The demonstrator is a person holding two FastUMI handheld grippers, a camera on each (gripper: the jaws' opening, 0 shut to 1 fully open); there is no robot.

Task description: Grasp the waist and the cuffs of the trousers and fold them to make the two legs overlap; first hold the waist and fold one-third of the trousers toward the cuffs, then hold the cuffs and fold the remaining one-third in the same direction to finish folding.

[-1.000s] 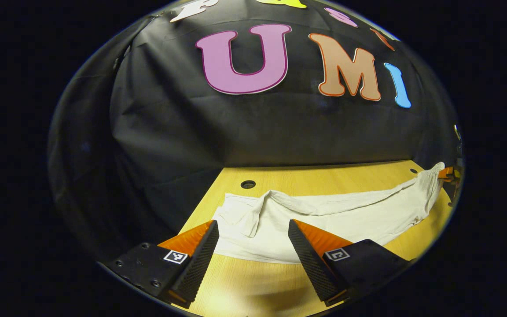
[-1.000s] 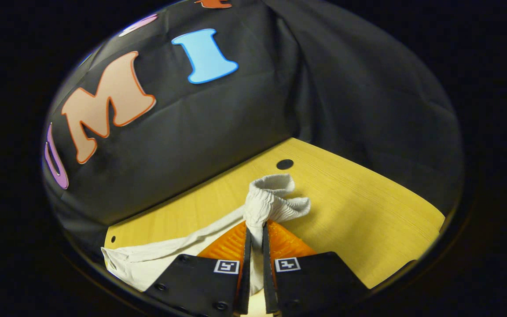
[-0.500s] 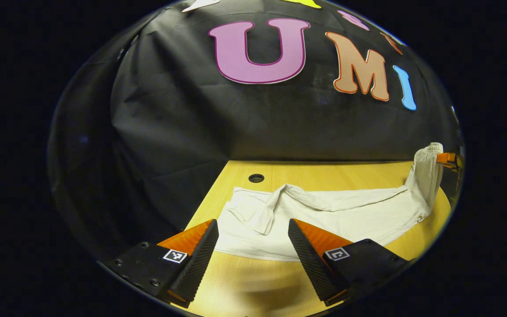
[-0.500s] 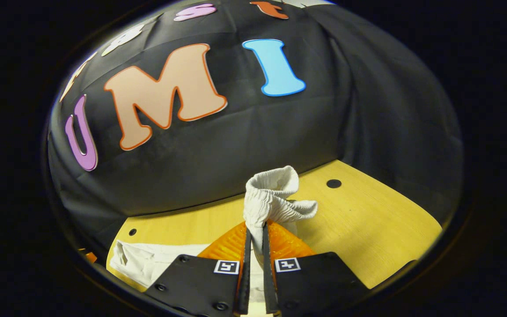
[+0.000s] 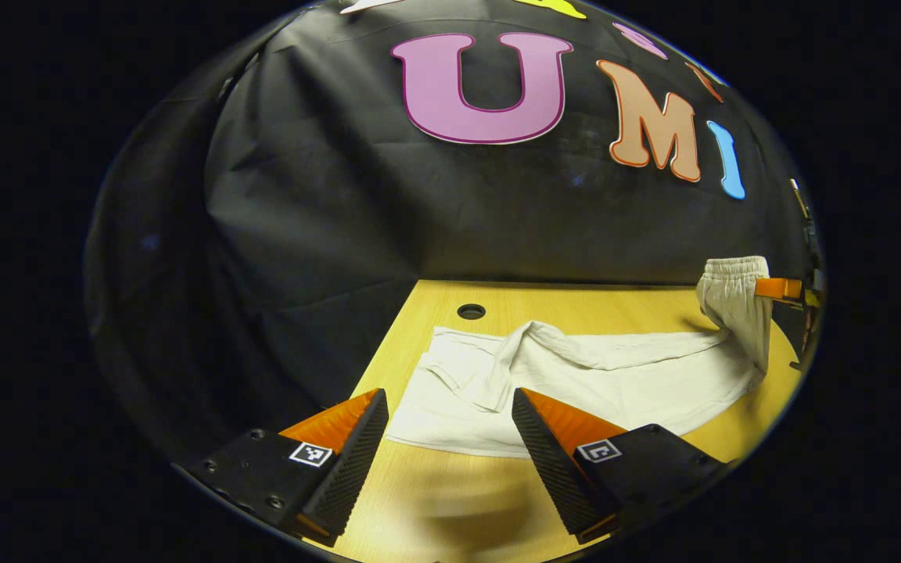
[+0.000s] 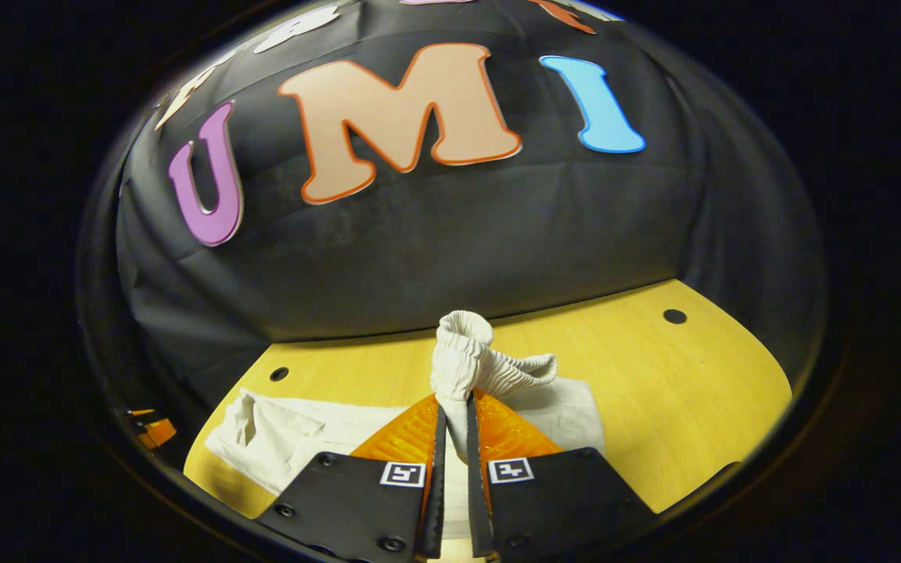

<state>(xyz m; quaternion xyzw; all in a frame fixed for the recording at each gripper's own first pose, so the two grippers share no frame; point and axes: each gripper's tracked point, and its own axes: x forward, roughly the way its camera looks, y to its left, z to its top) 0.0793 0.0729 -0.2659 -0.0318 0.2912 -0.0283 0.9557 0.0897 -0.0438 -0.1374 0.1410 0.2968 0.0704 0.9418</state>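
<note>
Trousers point(image 5: 576, 379) spread across the table point(image 6: 693, 383) at lower centre, waist point(image 6: 470, 360) bunched and lifted at centre, its lower part hidden between the clamped fingers of the right gripper point(image 6: 451, 438); left gripper point(image 5: 446, 438) wide apart, holding nothing, above the cuff end.

A black cloth wall point(image 5: 325, 203) closes the booth behind and at the sides; it hangs with soft folds and creases. In front of it stands a bench point(image 5: 450, 516) with a yellow wooden top, whose grain runs in fine lines. The bench top has small round dark holes point(image 5: 471, 311) near its back edge, close to the cloth. The light falls warm on the wood, while the cloth is dark.
</note>
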